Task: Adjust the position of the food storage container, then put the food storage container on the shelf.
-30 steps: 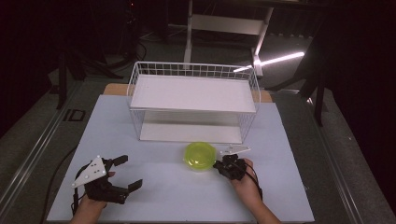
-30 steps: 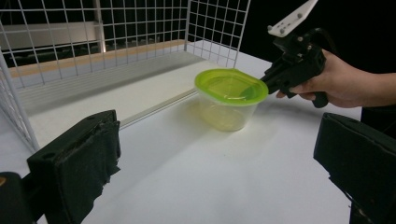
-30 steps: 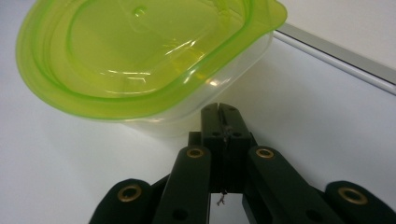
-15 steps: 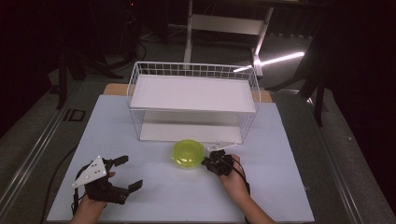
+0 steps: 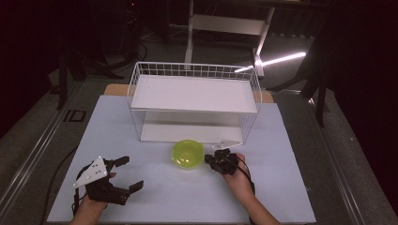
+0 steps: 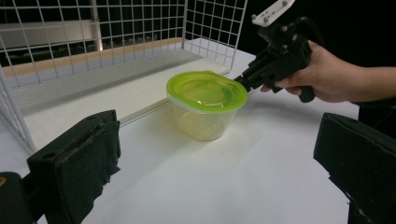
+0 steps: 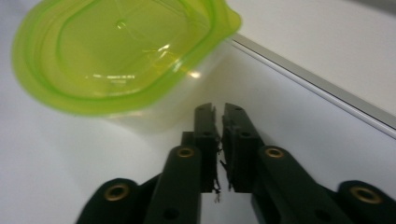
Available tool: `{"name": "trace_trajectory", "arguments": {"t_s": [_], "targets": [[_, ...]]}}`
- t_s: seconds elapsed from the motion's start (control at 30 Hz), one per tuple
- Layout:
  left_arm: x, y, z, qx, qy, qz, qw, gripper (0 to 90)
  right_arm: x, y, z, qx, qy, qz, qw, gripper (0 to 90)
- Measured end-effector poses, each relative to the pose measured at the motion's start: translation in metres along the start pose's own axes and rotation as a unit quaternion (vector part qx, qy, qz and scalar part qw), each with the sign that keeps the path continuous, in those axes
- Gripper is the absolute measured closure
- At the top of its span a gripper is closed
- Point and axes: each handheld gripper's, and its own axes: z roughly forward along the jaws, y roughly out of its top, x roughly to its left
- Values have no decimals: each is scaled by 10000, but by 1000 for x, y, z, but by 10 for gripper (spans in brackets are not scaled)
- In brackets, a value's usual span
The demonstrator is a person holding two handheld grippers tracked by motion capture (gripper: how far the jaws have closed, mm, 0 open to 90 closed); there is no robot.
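Observation:
A clear tub with a lime-green lid (image 5: 187, 153) stands on the white table in front of the wire rack. My right gripper (image 5: 207, 160) is at the tub's right side with its tips by the lid's rim. In the right gripper view the tub (image 7: 116, 56) lies just ahead of the right gripper (image 7: 219, 109); its jaws have just been opening, stand barely parted, and have nothing between them. My left gripper (image 5: 131, 172) rests at the front left, wide open and empty. In the left gripper view, the left gripper (image 6: 219, 158) faces the tub (image 6: 205, 93) and the right gripper (image 6: 243, 84).
A white wire rack (image 5: 136, 84) with a flat white shelf stands behind the tub, with a white board (image 5: 159, 132) on the table beneath it. Its mesh wall (image 6: 210, 28) rises close behind the tub. The white tabletop (image 5: 291, 187) runs to grey floor on both sides.
The tub has slid a little to the left, and my right gripper has moved left with it. The left gripper has stayed where it was.

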Motion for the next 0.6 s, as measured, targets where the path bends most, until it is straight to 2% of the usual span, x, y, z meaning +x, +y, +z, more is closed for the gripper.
{"name": "trace_trajectory", "arguments": {"t_s": [0.1,0.13,0.2,0.23,0.27,0.37,0.4,0.5,0.6], "targets": [[-2,1,0,45,116,143,9998,15,-1,-7,-14,15,64,75,10000,647],[-2,1,0,19,124,134,9998,15,0,-9,-18,23,54,44,10000,609],[-1,1,0,-29,60,135,9999,16,2,-13,-25,-30,36,-41,10000,518],[-1,1,0,-29,60,135,9999,16,2,-13,-25,-30,36,-41,10000,518],[-1,2,1,-126,-23,183,9997,16,3,-14,-29,-56,51,-65,10000,462],[-1,2,3,-193,-132,117,9997,16,9,-16,-41,-252,109,-19,9996,321],[-1,2,4,-184,-146,113,9997,15,11,-16,-44,-274,230,-56,9993,263],[-3,4,9,-70,-157,132,9998,16,18,-14,-52,-496,313,-124,9982,195],[-7,9,13,-53,-311,83,9995,16,23,-8,-57,-624,397,-215,9970,127]]}}
